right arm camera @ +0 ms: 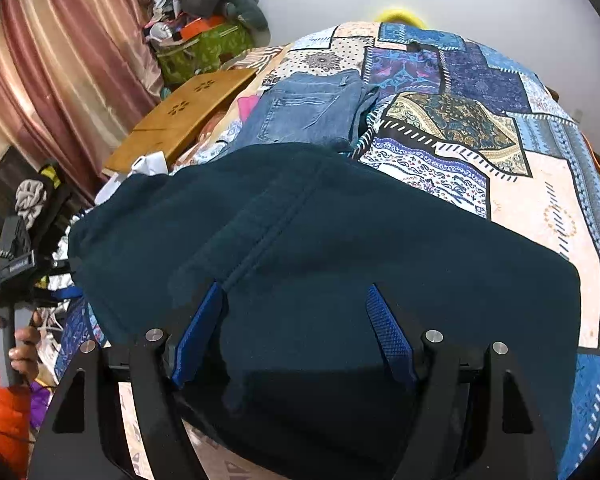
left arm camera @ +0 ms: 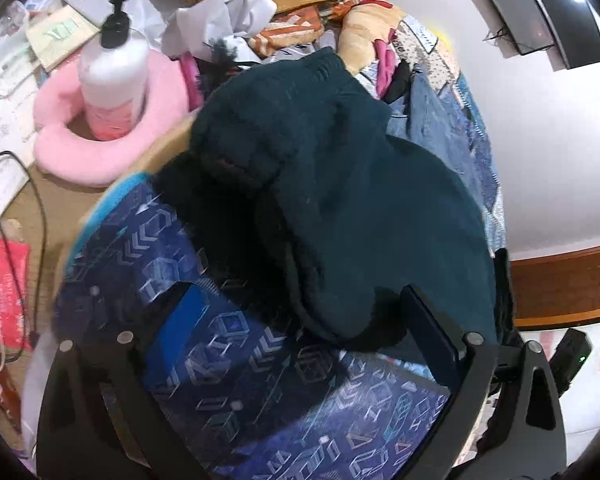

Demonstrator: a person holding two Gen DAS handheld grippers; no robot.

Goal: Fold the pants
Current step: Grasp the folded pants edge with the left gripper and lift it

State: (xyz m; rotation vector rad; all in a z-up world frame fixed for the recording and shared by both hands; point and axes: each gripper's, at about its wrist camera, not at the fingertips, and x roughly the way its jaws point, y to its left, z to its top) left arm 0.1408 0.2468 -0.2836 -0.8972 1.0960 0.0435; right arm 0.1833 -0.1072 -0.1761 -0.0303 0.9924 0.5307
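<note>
The dark teal pants [right arm camera: 320, 240] lie in a broad folded heap on the patchwork bedspread [right arm camera: 460, 120]. My right gripper [right arm camera: 294, 288] hovers over their near edge, jaws open, blue pads apart and gripping nothing. In the left wrist view the pants [left arm camera: 340, 184] are bunched over a blue patterned cloth [left arm camera: 260, 380]. My left gripper [left arm camera: 300, 292] stands open at the heap's near end; its right finger [left arm camera: 432, 332] is close against the fabric, and I cannot tell whether it touches. The right wrist view shows the left gripper [right arm camera: 12, 268] at the bed's left edge, held by a hand with an orange sleeve.
Folded blue jeans [right arm camera: 312, 108] lie beyond the pants. A wooden board [right arm camera: 180, 120] and a green basket of clothes [right arm camera: 204, 48] stand at the left. A lotion bottle [left arm camera: 112, 80] stands in a pink cushion [left arm camera: 100, 148] on a cluttered side table with cables [left arm camera: 20, 220].
</note>
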